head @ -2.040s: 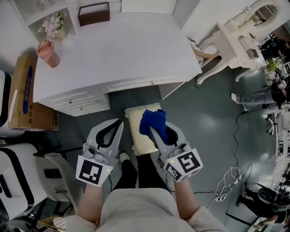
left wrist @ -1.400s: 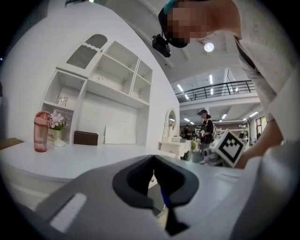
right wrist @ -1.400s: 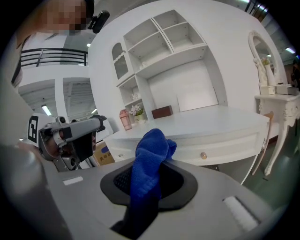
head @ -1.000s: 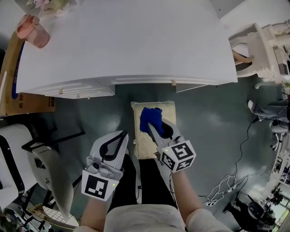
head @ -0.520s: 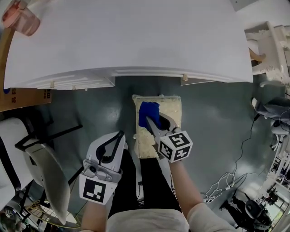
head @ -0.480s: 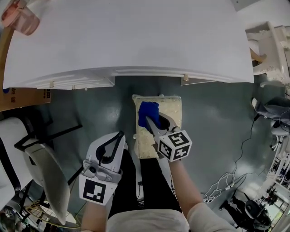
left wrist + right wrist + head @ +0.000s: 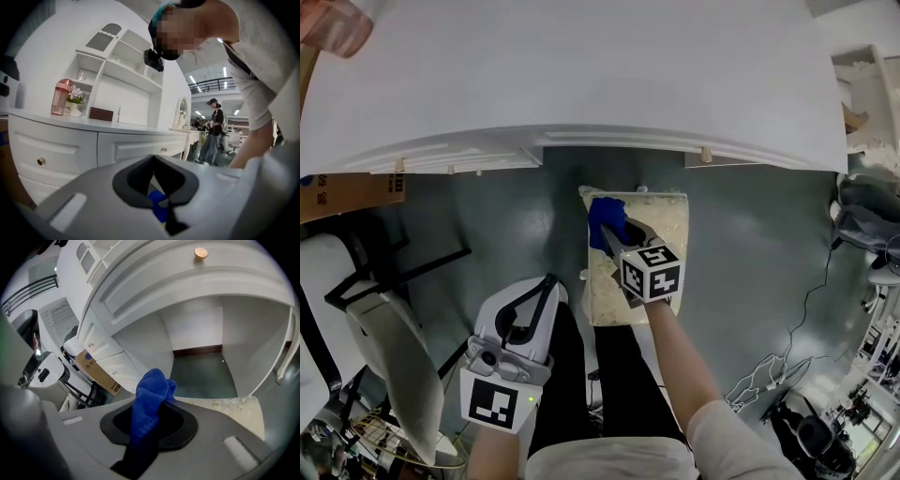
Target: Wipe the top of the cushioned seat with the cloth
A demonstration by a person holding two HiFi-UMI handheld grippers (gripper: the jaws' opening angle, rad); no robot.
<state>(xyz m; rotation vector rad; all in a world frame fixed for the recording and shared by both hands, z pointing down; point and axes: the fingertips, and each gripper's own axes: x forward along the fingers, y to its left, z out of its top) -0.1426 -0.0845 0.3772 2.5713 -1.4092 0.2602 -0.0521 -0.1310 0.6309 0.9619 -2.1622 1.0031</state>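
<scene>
The cream cushioned seat (image 7: pixel 667 225) stands on the floor just in front of the white dresser. My right gripper (image 7: pixel 613 234) reaches over its far left part and is shut on a blue cloth (image 7: pixel 604 218), which bunches out past the jaws onto the cushion. In the right gripper view the blue cloth (image 7: pixel 151 397) stands up between the jaws of the right gripper (image 7: pixel 152 401), with the seat (image 7: pixel 234 409) beyond. My left gripper (image 7: pixel 549 281) hangs left of the seat, off it, shut and empty. Through the left gripper (image 7: pixel 153 158) a bit of the blue cloth (image 7: pixel 160 209) shows.
A white dresser (image 7: pixel 581 75) with drawer knobs (image 7: pixel 705 155) fills the far side. At left are a cardboard box (image 7: pixel 342 195) and a white chair (image 7: pixel 389 361). Cables (image 7: pixel 769 380) lie on the floor at right. A person (image 7: pixel 213 127) stands in the background.
The right gripper has carried the blue cloth across the seat from its right side to its far left part. The left gripper stayed shut and off the seat. The head view shifted forward.
</scene>
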